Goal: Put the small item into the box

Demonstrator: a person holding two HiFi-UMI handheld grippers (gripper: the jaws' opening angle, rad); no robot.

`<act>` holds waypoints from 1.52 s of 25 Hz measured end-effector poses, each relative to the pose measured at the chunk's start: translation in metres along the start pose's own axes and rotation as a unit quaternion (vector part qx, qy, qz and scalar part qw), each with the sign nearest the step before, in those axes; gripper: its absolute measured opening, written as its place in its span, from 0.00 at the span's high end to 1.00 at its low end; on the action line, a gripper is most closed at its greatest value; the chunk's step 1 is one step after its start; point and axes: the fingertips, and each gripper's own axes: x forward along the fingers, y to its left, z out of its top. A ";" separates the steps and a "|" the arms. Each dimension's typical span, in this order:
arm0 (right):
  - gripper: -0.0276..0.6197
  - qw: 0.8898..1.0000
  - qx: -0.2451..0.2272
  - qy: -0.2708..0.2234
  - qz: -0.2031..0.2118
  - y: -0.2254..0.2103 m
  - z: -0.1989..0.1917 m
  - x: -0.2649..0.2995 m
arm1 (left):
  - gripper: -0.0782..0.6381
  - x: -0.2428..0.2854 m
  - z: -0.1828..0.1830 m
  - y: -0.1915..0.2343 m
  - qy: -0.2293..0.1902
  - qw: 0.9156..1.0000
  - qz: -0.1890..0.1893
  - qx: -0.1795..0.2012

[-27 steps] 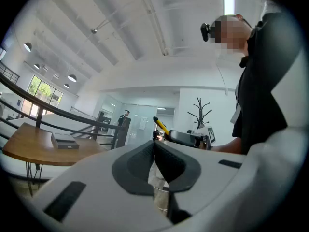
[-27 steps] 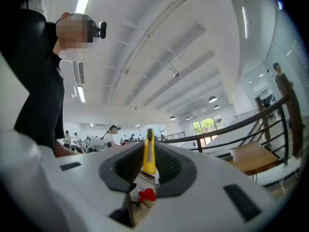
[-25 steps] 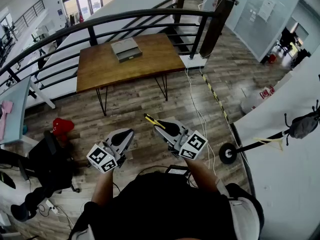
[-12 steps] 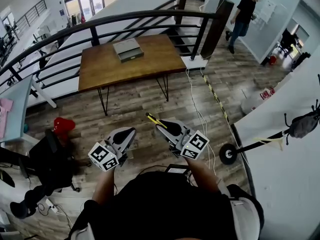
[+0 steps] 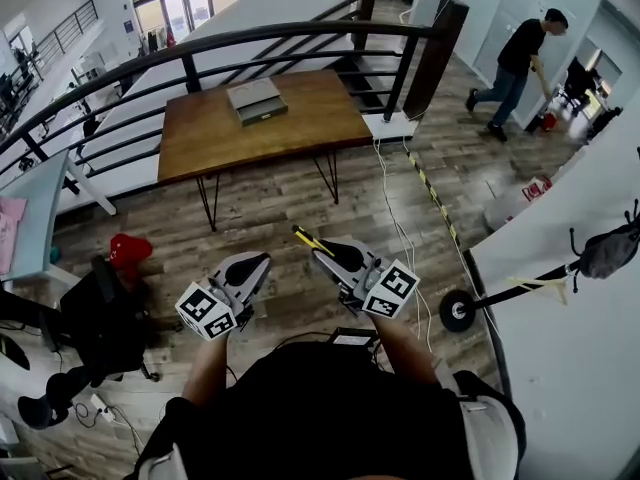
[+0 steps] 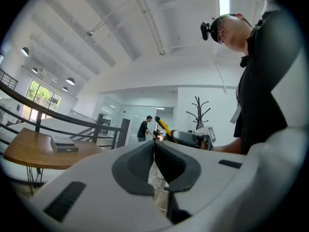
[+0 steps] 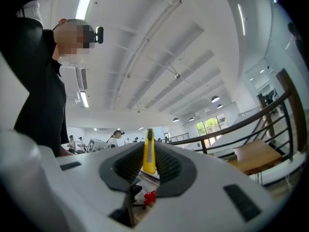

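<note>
the small yellow item (image 7: 149, 151) is clamped between the jaws of the right gripper (image 5: 322, 252), held on the near side of the worktop (image 5: 310, 118) and well apart from it. the box (image 5: 254, 99) sits toward the worktop's far edge. the left gripper (image 5: 260, 261), also short of the worktop, has its jaws together on nothing. since a second ago both grippers have barely shifted, so the carry seems hardly begun. only a bystander (image 5: 515, 63) beyond the worktop has walked rightward.

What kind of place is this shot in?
Probably an open-plan office or lab on an upper level: a black railing edges the floor, with a wooden table, an office chair and a coat stand.
</note>
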 end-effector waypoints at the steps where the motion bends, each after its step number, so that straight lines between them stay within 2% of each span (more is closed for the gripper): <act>1: 0.85 1.000 0.001 0.000 0.001 -0.001 0.000 -0.002 | 0.87 0.001 0.000 0.000 -0.001 1.000 0.003 -0.004; 7: 0.85 1.000 0.008 0.001 0.005 -0.008 0.001 -0.019 | 0.87 0.011 -0.003 -0.008 -0.002 1.000 0.013 -0.012; 13: 0.85 1.000 0.021 0.000 -0.002 -0.023 -0.008 -0.040 | 0.87 0.025 -0.018 -0.017 0.015 1.000 0.017 -0.020; 21: 0.85 0.999 0.037 0.011 -0.002 -0.047 -0.023 -0.026 | 0.87 0.035 -0.031 0.012 0.019 0.999 0.025 -0.040; 27: 0.85 0.999 0.029 0.024 -0.004 -0.083 -0.022 0.006 | 0.87 0.056 -0.023 0.060 0.008 0.999 0.014 -0.036; 38: 0.85 0.999 0.013 0.032 0.000 -0.173 -0.010 0.113 | 0.87 0.081 0.013 0.195 -0.007 1.000 0.019 -0.021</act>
